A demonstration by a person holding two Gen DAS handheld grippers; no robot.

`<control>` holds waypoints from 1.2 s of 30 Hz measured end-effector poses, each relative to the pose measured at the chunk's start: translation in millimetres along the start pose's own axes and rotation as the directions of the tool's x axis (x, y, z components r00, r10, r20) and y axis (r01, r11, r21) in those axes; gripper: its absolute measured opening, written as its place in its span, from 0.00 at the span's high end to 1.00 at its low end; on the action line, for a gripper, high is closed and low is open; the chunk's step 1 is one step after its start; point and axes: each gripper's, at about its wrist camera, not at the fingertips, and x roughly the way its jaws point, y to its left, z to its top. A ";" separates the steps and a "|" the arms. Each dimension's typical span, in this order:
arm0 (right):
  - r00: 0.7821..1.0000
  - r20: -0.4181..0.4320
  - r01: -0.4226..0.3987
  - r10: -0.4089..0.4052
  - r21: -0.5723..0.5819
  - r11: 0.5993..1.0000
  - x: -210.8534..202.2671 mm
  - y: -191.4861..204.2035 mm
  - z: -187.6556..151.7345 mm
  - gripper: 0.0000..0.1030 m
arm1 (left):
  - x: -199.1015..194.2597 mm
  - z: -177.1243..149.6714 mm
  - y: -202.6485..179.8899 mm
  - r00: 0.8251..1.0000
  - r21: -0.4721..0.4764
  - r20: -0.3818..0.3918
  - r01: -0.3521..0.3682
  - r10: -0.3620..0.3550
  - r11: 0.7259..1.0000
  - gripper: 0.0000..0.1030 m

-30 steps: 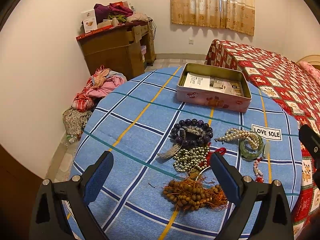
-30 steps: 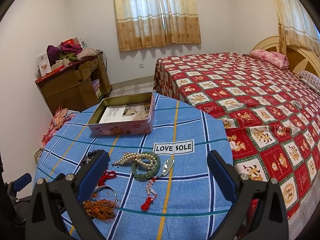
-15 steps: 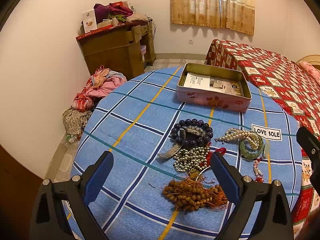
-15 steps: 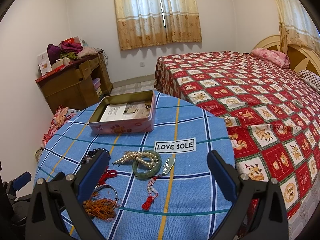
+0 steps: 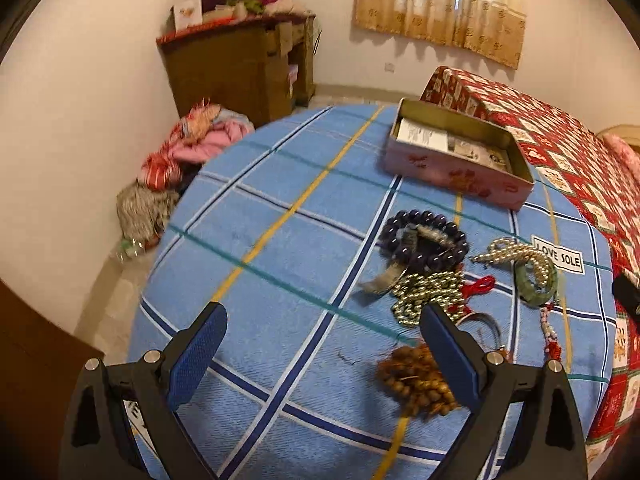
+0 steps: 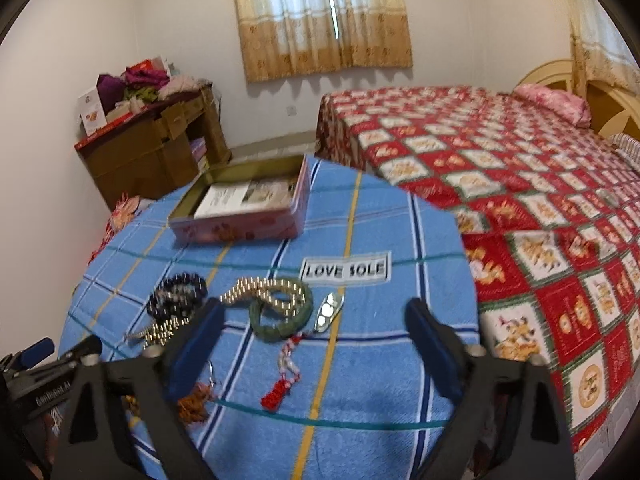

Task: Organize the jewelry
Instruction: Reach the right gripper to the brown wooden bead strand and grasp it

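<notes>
Jewelry lies on a round table under a blue plaid cloth (image 5: 280, 240): a dark purple bead bracelet (image 5: 424, 236), a pearl strand (image 5: 516, 254) over a green jade bangle (image 5: 534, 284), silver-green beads (image 5: 428, 294), brown wooden beads (image 5: 416, 380) and a red tassel charm (image 6: 280, 384). An open pink tin box (image 5: 456, 156) stands at the far side. My left gripper (image 5: 324, 356) is open and empty above the near cloth. My right gripper (image 6: 316, 340) is open and empty, just short of the bangle (image 6: 280, 320) and the pearl strand (image 6: 264, 292).
A bed with a red patterned cover (image 6: 520, 184) lies right of the table. A wooden desk (image 5: 240, 64) piled with clothes stands by the far wall. A heap of clothes (image 5: 192, 148) lies on the floor at the left. A "LOVE SOLE" label (image 6: 346, 270) is on the cloth.
Both grippers have moved forward and tilted. The right gripper has come closer over the jewelry. Both stay open and empty, and the jewelry has not moved.
</notes>
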 end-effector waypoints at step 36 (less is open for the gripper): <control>0.841 -0.372 -0.530 0.393 -0.422 0.736 41.7 130.5 -58.2 0.40 | -6.0 -14.5 62.4 0.998 0.023 0.040 0.038 -0.038 0.999 0.06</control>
